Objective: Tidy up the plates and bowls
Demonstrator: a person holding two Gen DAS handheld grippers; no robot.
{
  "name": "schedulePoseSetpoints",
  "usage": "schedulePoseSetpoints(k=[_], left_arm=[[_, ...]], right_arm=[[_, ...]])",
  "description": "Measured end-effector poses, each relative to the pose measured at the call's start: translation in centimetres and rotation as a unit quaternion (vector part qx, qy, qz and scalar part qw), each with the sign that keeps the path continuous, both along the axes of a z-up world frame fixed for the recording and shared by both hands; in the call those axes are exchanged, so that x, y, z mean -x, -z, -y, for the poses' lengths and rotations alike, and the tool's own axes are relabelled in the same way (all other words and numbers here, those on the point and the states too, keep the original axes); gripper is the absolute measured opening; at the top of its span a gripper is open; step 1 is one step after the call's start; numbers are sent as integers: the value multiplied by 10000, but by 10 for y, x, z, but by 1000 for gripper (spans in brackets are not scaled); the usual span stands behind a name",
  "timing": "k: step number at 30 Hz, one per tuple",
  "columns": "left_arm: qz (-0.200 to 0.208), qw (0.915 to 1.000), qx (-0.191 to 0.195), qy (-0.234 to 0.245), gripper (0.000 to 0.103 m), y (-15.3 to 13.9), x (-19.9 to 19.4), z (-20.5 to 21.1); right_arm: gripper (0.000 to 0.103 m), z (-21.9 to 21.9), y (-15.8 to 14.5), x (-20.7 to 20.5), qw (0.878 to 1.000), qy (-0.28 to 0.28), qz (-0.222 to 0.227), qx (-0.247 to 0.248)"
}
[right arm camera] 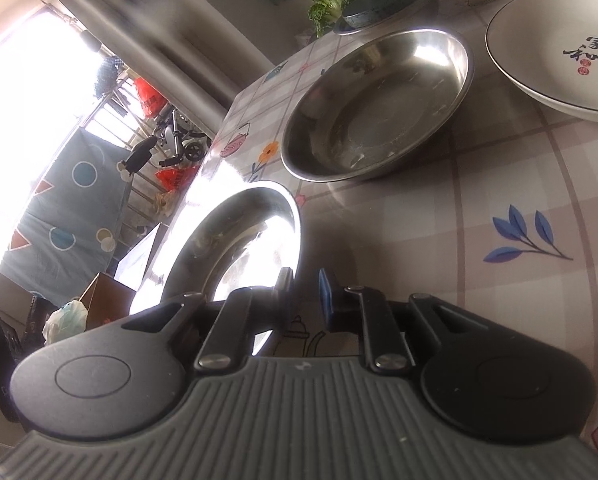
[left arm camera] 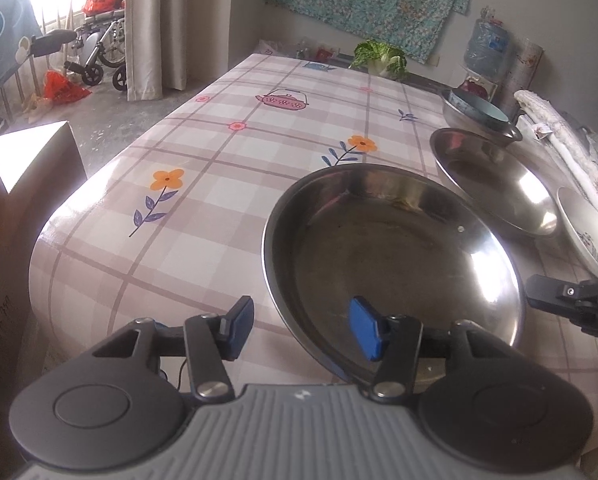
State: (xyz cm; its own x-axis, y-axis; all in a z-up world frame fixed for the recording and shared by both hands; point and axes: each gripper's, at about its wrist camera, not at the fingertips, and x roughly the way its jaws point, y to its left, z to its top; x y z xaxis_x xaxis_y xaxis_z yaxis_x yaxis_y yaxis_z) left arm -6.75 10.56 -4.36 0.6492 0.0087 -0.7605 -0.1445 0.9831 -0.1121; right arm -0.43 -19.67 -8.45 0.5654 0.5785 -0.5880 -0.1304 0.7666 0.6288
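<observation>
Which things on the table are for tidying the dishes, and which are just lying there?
For the job:
- near steel plate
- second steel plate
- white plate with writing
- blue bowl inside a steel bowl

Just lying about:
- cabbage
- water jug
- cardboard box

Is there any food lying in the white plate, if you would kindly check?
No, the white plate holds nothing; only printed characters mark its inside.

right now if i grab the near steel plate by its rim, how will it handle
The near steel plate looks thin and rigid, so probably light and stiff. Its glossy rim may slip between narrow pads, and gripped at one edge the wide dish would likely tilt. It could slide easily on the smooth tablecloth.
</observation>
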Motion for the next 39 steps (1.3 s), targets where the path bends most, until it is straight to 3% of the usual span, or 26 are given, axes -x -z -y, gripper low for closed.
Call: schedulePoseSetpoints(k=[7, 19, 25, 29, 39], left_arm=[[-61, 10000, 41, -28, 55, 7, -17, -7], [22, 9997, -161, 197, 55, 12, -41, -1], [45, 9991, -275, 306, 53, 14, -47, 3], [40, 9993, -272, 258, 46, 13, -49, 2], [1, 9994, -177, 298, 43, 11, -43, 4]], right_arm=[[21, -11, 1, -15, 9999, -35, -7, 129], [23, -38, 5, -37, 9967, -84, 136, 794], [19, -47, 2, -39, 9945, -90, 337, 984], [15, -49, 0, -39, 9942, -168, 414, 979], [15, -45, -3, -34, 9931, -95, 476, 1069]])
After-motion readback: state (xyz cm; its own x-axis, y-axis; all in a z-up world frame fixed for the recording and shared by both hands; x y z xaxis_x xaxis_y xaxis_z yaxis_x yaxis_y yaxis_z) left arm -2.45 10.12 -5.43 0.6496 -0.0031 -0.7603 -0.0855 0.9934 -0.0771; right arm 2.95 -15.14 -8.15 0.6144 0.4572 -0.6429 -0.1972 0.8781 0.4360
